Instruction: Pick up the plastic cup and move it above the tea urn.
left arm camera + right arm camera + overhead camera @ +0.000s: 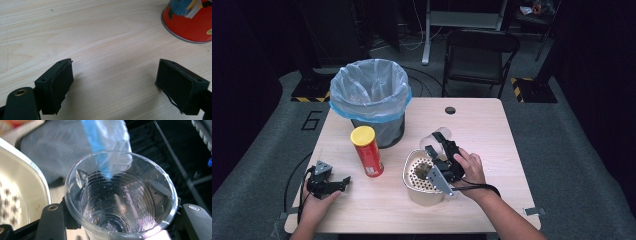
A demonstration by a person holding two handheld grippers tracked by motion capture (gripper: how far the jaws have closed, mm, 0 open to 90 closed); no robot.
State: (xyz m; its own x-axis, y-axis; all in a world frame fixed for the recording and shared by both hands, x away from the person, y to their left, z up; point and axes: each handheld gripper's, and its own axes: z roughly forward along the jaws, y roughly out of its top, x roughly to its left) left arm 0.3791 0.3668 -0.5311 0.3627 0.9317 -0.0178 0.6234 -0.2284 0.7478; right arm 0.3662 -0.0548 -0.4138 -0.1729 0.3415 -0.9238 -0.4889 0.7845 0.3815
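- The strainer basket [418, 179], a cream perforated tub with dark dregs on its holed floor, stands on the tabletop [492, 145] toward the near edge; every place below is told from it.
- The left gripper [343, 182] lies well to the left of the strainer basket, resting low on the tabletop in the person's left hand [318, 200]. In the left gripper view its jaws stand wide apart with bare wood between them, gripping nothing.
- The right hand [472, 167] sits just right of the strainer basket and carries the right gripper [438, 142] slanted over the tub's far right rim.
- The right gripper's jaws are closed on a clear plastic cup [121, 195], one jaw on each side of its wall. The cup hangs just above and beyond the far rim of the strainer basket, apart from the tabletop. In the right gripper view its mouth faces the camera; droplets and small brown specks cling inside.
- A red canister [367, 151] with a yellow lid stands upright just left of the strainer basket, between it and the left gripper.
- A black bin [384, 132] lined with a pale blue bag stands behind the strainer basket, toward the far left of the tabletop.
- A folding chair [479, 57] stands on the floor far beyond the tabletop.
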